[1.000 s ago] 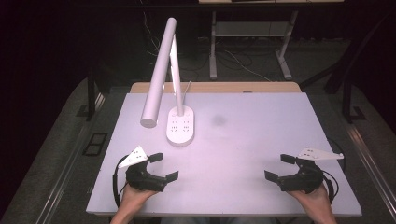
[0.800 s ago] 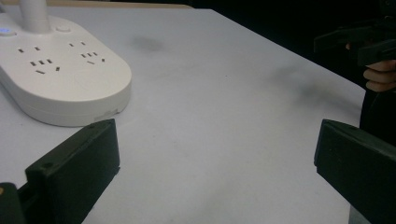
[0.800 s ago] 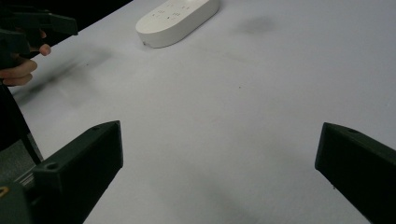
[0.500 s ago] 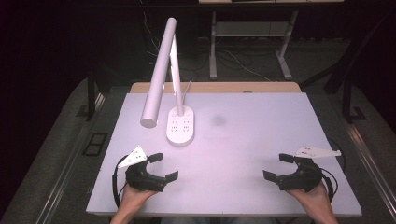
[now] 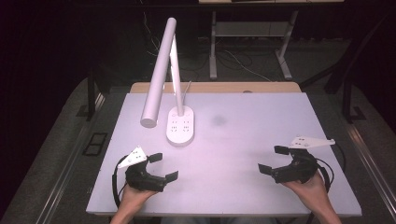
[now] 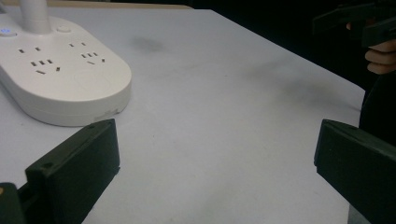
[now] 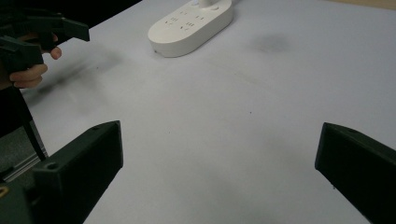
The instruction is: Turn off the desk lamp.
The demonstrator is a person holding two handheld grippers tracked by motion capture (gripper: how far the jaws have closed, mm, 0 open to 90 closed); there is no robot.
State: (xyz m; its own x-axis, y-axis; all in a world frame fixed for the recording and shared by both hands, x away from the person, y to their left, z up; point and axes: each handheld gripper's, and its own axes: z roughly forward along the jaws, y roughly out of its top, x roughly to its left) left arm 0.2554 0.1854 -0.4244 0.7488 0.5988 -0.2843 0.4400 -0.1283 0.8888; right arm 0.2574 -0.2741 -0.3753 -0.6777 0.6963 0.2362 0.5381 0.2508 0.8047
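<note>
in the left gripper view the desk lamp's base (image 6: pixel 56 74) is cut off at the left edge and its white stem leaves the top of the frame, so the lamp head is out of sight there; a small blue-lit button near the stem can just be made out, and the little sockets on the base are dark slots whose type is hard to read. in the right gripper view the same base (image 7: pixel 191 23) sits far off at the top edge, its stem cropped almost at once. in the high view the person's forearms are cut off by the bottom edge, and the room beyond the white table (image 5: pixel 243 140) is too dark to read beyond some frame legs and cables. the left gripper (image 5: pixel 163 166) rests low near the table's front left, jaws spread wide with only bare tabletop between them, gripping nothing; the lamp base (image 5: pixel 181 126) lies just ahead of it, apart from the jaws. the right gripper (image 5: pixel 272 159) sits near the front right, well apart from the lamp, jaws likewise wide apart and empty. a faint dark smudge (image 5: pixel 218 120) marks the table just right of the base.
</note>
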